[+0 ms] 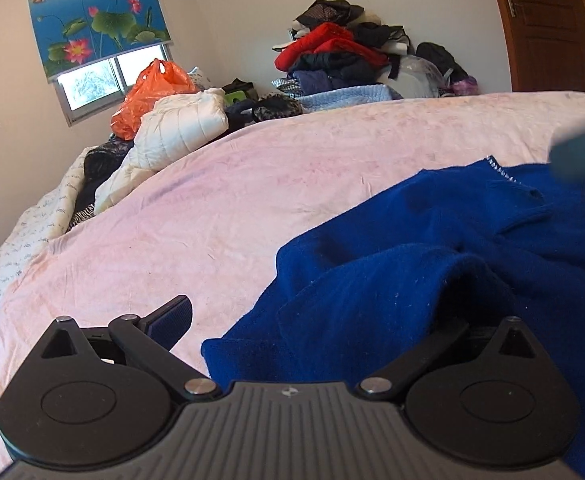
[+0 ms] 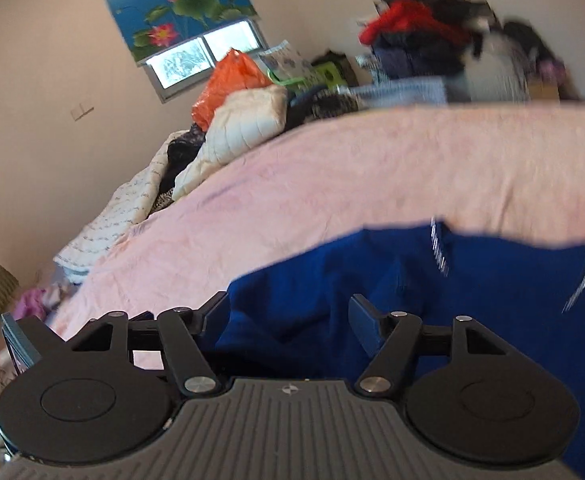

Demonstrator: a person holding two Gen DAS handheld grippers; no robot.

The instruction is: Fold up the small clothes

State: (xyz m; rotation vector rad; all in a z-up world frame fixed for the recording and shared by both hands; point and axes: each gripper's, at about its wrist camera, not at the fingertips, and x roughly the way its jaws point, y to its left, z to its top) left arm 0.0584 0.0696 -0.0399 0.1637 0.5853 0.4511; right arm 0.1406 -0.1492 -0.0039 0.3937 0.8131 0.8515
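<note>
blue knit: sweater rumpled on the pink bedspread, spread mostly rightward
left gripper: wide open, cloth draped over its right finger
right gripper: partly open, nothing pinched, sweater directly ahead, so nearer

Bed covered by a pink blanket. Blue garment lying rumpled on its near side. Cream quilted jacket, orange plastic bag and dark clothes heaped along the far edge.
</note>
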